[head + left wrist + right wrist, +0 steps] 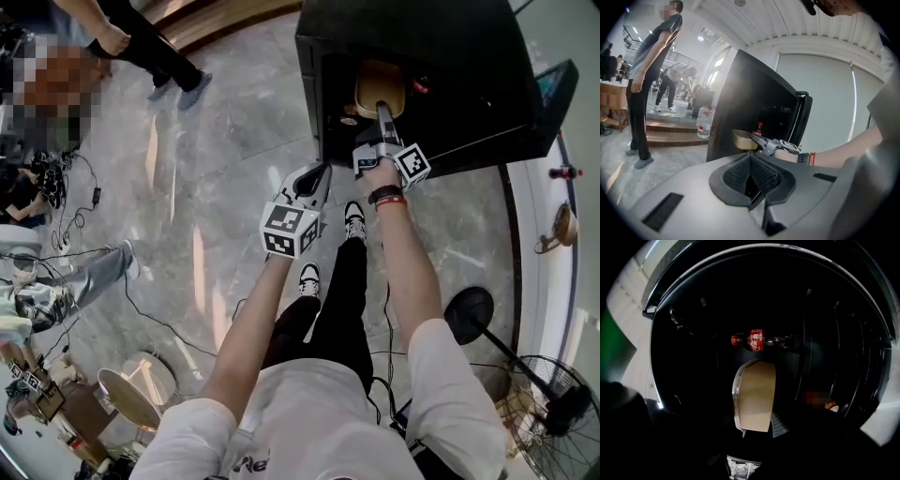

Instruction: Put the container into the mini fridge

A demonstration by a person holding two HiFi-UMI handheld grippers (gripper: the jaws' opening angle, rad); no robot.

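R tongs (381,112) tight on tan container (754,394) inside mini fridge (469,84); L tongs (319,180) closed, empty, outside

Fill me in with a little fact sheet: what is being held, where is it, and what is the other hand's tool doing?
Fridge: black mini fridge, door open
Right hand: right gripper, fingers closed on the tan container, holding it in the fridge opening
Left hand: left gripper, fingers together, empty, outside the fridge
Also inside: cola bottle, beyond the container
Container set down: cannot tell
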